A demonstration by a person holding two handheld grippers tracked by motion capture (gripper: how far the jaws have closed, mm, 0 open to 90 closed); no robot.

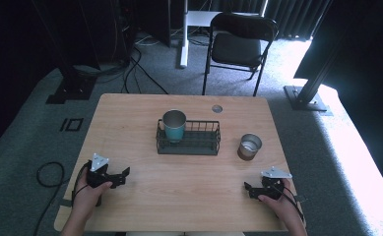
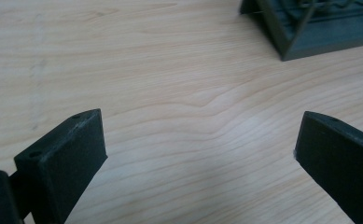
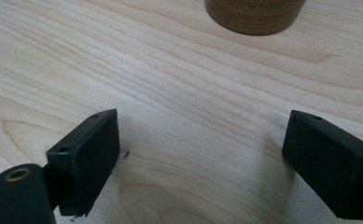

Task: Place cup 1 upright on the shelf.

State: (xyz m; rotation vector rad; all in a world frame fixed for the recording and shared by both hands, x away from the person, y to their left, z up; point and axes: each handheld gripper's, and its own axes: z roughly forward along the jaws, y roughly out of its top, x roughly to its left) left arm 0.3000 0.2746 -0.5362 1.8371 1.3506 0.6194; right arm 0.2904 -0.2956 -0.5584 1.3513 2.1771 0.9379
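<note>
Low over the table [image 1: 144, 206], both grippers stand wide open and hold nothing. Left gripper [image 1: 122, 175] is near the front left edge, aimed toward the rack [image 1: 189, 145], where a teal cup [image 1: 174, 125] stands at its left end. Right gripper [image 1: 248, 188] faces the brown cup [image 1: 249, 146], which looks metal-lined.

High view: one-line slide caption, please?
Both open grippers, left and right, rest near the table edge; teal cup in wire basket, brown cup beside it.
</note>
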